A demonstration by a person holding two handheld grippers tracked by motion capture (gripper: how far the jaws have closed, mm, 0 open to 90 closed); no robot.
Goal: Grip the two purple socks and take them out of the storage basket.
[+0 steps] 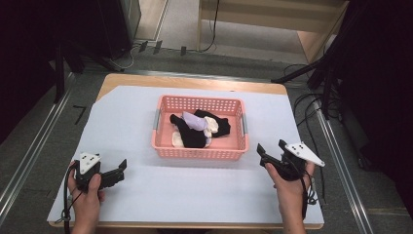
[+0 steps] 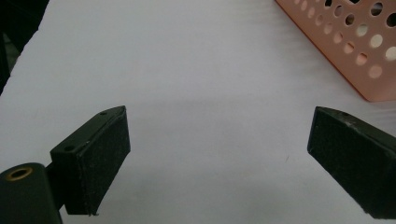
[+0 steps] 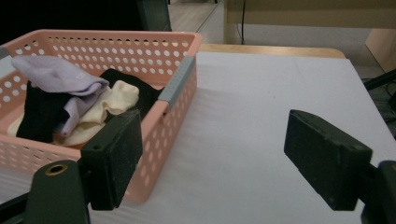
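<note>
The pink perforated plastic basket (image 1: pixel 199 146) sits mid-worktop (image 1: pixel 146 195), holding a pile of black, lilac and cream socks (image 1: pixel 197 127). Both the left tongs (image 1: pixel 117 170) and right tongs (image 1: pixel 270 148) rest empty, jaws spread wide. Approach the pile from above, clear the rim, and pinch one sock only.

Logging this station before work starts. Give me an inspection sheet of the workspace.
Surface: white sheet over a wooden table.
Job's things: pink perforated basket holding black socks, a lilac sock and cream socks.
Clutter: nothing seen.
Grippers: left gripper and right gripper, both open, holding nothing, either side of the basket.
Cables: black cable at the left gripper; more on the floor.
Surroundings: dark stands, metal floor rails.
</note>
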